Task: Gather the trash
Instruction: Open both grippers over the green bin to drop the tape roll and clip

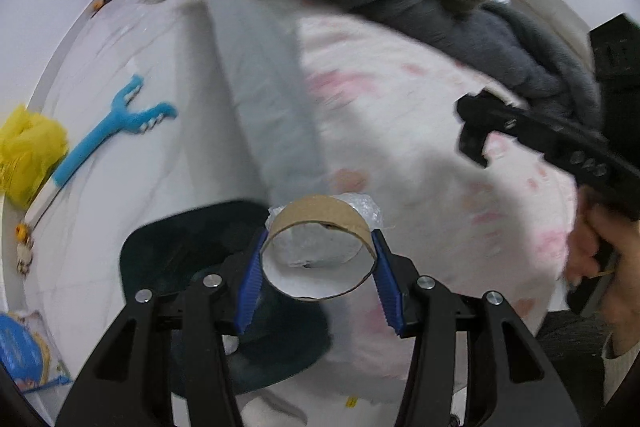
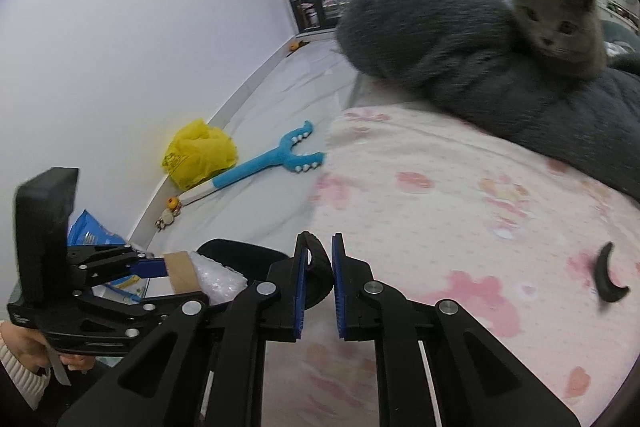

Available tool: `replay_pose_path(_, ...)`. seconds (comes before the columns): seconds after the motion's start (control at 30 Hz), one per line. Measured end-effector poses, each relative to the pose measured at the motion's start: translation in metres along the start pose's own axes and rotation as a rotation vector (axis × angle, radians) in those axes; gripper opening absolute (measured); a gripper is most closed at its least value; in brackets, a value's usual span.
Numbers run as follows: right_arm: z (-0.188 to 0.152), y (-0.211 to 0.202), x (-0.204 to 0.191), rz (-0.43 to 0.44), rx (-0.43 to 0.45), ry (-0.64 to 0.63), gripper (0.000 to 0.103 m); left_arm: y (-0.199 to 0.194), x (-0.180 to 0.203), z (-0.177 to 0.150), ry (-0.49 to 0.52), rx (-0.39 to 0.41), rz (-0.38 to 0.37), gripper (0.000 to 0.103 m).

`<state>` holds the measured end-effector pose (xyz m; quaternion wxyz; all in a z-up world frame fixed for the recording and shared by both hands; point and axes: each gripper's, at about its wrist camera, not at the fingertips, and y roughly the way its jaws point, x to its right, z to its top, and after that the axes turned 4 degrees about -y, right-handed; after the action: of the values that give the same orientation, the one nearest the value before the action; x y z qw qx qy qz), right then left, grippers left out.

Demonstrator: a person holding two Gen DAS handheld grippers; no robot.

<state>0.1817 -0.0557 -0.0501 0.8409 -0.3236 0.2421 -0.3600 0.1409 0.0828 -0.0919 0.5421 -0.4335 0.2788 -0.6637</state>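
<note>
My left gripper [image 1: 320,243] is shut on a brown cardboard tube [image 1: 320,213], its blue pads pressing both sides. Crumpled bubble wrap [image 1: 360,211] is stuffed in the tube's far end. The tube hangs over the rim of a dark bin [image 1: 188,251] beside the bed. In the right wrist view, my right gripper [image 2: 322,247] is shut on a black curved piece [image 2: 320,279] above the pink-patterned bedcover [image 2: 440,211]. A second black curved piece [image 2: 610,279] lies on the cover to the right. The left gripper [image 2: 160,269] with the tube [image 2: 182,273] shows at lower left.
A grey cat [image 2: 556,23] sits on a grey blanket [image 2: 420,27] at the far side of the bed. On the white floor lie a yellow plastic bag [image 2: 198,153], a blue forked toy [image 2: 276,163] and a blue packet [image 2: 90,231] by the wall.
</note>
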Motion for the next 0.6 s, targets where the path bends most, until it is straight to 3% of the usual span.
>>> replay_pose_path(0.2, 0.002, 0.026, -0.032, 0.035, -0.038, -0.038, 0.012, 0.018, -0.040, -0.014, -0.061, -0.082, 0.056, 0.054)
replay_pose_path(0.6, 0.002, 0.070, -0.074, 0.087, -0.114, -0.086, 0.012, 0.039, -0.101, -0.040, -0.173, -0.192, 0.083, 0.054)
